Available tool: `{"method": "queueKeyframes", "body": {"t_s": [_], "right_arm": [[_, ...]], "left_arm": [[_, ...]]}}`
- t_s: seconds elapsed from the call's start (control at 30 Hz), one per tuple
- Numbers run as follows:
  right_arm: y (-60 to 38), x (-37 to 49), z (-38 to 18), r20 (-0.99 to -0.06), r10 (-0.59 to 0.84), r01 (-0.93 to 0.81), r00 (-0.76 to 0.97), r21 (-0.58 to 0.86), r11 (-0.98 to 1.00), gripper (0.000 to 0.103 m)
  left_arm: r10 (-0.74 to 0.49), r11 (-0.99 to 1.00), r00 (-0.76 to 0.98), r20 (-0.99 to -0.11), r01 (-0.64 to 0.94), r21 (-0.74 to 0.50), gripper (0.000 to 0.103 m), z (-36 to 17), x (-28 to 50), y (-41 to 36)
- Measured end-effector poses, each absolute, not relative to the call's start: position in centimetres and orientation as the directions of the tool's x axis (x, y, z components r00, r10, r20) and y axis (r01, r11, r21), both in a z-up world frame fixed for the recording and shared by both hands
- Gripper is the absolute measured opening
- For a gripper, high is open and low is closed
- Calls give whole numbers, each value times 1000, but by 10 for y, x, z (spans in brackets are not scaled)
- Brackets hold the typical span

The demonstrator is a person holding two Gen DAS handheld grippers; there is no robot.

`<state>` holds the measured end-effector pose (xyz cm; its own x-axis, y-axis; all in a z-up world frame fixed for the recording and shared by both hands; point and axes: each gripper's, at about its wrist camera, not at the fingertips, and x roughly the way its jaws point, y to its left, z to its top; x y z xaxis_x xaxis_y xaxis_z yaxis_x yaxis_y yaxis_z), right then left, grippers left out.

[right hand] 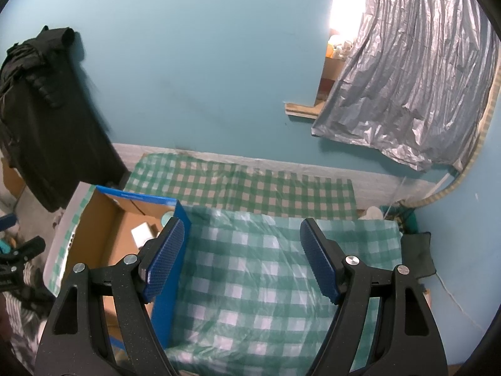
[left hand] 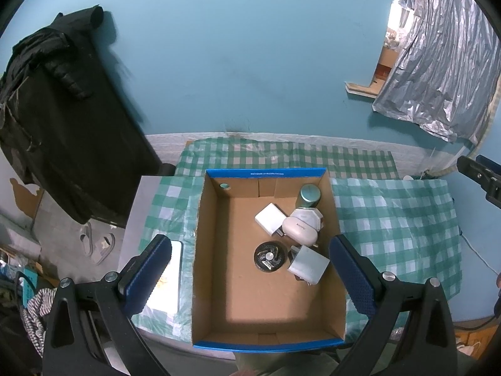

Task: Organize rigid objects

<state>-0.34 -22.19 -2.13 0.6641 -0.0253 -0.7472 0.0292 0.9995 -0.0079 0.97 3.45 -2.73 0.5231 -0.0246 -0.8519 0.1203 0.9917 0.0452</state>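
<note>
The left gripper (left hand: 250,277) sat wide apart at the bottom of the frame, holding nothing, right over the blue-edged cardboard box (left hand: 216,282) in the middle. Inside, toward the upper right, were a round black grinder (left hand: 270,256), two white chargers (left hand: 269,218) (left hand: 308,264), a white case (left hand: 300,229) and a tin (left hand: 310,195). The right gripper (right hand: 242,258) was also spread, empty, above the checked tablecloth (right hand: 250,297)

Green-checked cloth (left hand: 391,219) spread under clear plastic over the bench, teal wall (left hand: 235,47) behind, black jacket (left hand: 56,109) hanging at left, crinkled silver sheet (left hand: 438,62) draped at right, pale slippers (left hand: 97,244) down on the floor.
</note>
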Motion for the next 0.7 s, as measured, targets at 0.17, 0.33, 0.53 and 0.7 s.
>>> {"method": "queueKeyframes", "body": {"t_s": [0.17,0.33,0.53,0.7], "right_arm": [[-221,-5,-22,-748,-25,30,663,-8,1000,76],[-222,-6,-23,-748,-26,32,664,-7,999,76],[-222,-6,-23,-748,-27,33,663,-7,999,76],[-222,-6,-23,-748,-27,32,663,-7,999,76]], "left_arm": [[-26,990,522,-852,129,49,102,-27,9,34],[-25,989,523,-852,135,53,102,-27,9,33],[-23,989,521,-853,134,55,102,-28,8,33],[-23,989,519,-855,136,56,102,-29,9,33]]}}
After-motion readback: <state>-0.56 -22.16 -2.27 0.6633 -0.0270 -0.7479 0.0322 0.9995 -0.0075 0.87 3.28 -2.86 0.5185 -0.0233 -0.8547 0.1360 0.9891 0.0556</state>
